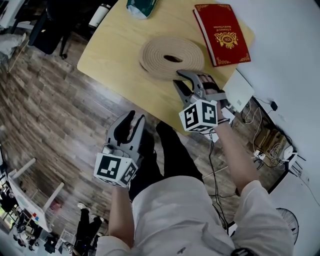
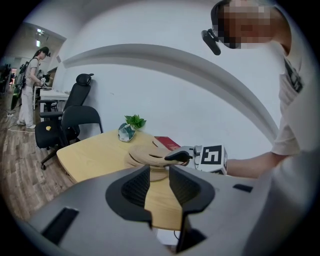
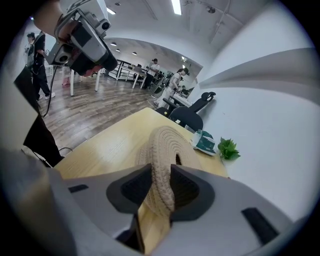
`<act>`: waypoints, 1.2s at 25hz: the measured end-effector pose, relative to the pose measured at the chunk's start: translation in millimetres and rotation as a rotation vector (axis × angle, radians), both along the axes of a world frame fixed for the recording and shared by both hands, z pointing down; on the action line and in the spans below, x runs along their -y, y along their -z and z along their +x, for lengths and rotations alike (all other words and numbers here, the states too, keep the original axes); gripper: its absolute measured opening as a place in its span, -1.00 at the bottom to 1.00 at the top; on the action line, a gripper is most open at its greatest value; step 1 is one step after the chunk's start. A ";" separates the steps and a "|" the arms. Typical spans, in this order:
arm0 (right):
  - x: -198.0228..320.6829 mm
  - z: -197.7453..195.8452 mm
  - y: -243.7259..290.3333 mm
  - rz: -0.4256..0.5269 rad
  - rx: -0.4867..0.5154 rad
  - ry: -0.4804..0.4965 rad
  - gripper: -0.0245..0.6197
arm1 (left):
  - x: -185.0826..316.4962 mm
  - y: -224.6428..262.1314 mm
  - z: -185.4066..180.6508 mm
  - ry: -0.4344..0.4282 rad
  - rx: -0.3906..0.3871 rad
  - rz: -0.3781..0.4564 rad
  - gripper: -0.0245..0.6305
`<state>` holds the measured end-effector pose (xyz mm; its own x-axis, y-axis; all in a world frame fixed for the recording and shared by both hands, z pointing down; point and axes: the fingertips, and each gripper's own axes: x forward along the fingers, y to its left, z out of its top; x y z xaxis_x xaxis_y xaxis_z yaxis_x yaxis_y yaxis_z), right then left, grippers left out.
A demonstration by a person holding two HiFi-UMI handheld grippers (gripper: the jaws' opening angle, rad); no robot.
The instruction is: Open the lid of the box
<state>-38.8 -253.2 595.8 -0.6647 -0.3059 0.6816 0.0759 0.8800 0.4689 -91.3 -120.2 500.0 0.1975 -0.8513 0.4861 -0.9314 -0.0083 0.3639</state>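
A round woven rope box with its lid point(image 1: 170, 57) lies on the pale wooden table point(image 1: 115, 55). My right gripper point(image 1: 181, 79) is at the lid's near rim, shut on it. In the right gripper view the rope rim point(image 3: 167, 145) fills the gap between both pads point(image 3: 134, 187). From the left gripper view the lid point(image 2: 145, 155) looks tipped up slightly at the gripped side over a lower woven layer. My left gripper point(image 1: 136, 120) hangs off the table's near edge over the floor, open, nothing between its fingers point(image 2: 135, 187).
A red book point(image 1: 222, 34) lies at the table's far right. A small potted plant in a green-and-white pot point(image 1: 140, 7) stands at the far edge. A white flat device point(image 1: 239, 90) and cables point(image 1: 260, 145) sit right of the table. Black office chairs point(image 2: 75, 122) stand left.
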 end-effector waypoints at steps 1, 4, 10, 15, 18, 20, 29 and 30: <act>-0.5 0.2 0.9 0.003 0.000 0.003 -0.58 | 0.1 1.0 -1.6 0.008 0.002 0.003 -0.57; -1.5 1.0 1.2 0.011 -0.008 0.019 -0.59 | 0.6 2.2 -2.8 0.019 0.006 0.006 -0.57; -3.8 2.4 8.8 -0.018 0.004 0.033 -0.59 | -1.8 3.9 1.1 0.022 0.006 0.005 -0.57; -0.1 -0.2 18.6 0.011 0.010 0.034 -0.63 | 1.1 9.4 1.3 0.017 0.011 0.017 -0.57; -0.3 -0.2 24.8 0.040 0.011 0.036 -0.65 | 1.0 14.3 1.2 0.010 0.018 0.025 -0.57; -0.5 0.4 29.4 0.065 0.009 0.038 -0.66 | 0.2 18.2 0.9 0.007 0.021 0.032 -0.57; -4.9 4.4 52.1 0.176 -0.018 0.015 -0.69 | -16.4 33.2 -3.2 -0.023 0.027 0.061 -0.57; -6.4 4.6 55.0 0.188 -0.022 0.012 -0.69 | -18.7 34.8 -4.0 -0.028 0.027 0.065 -0.57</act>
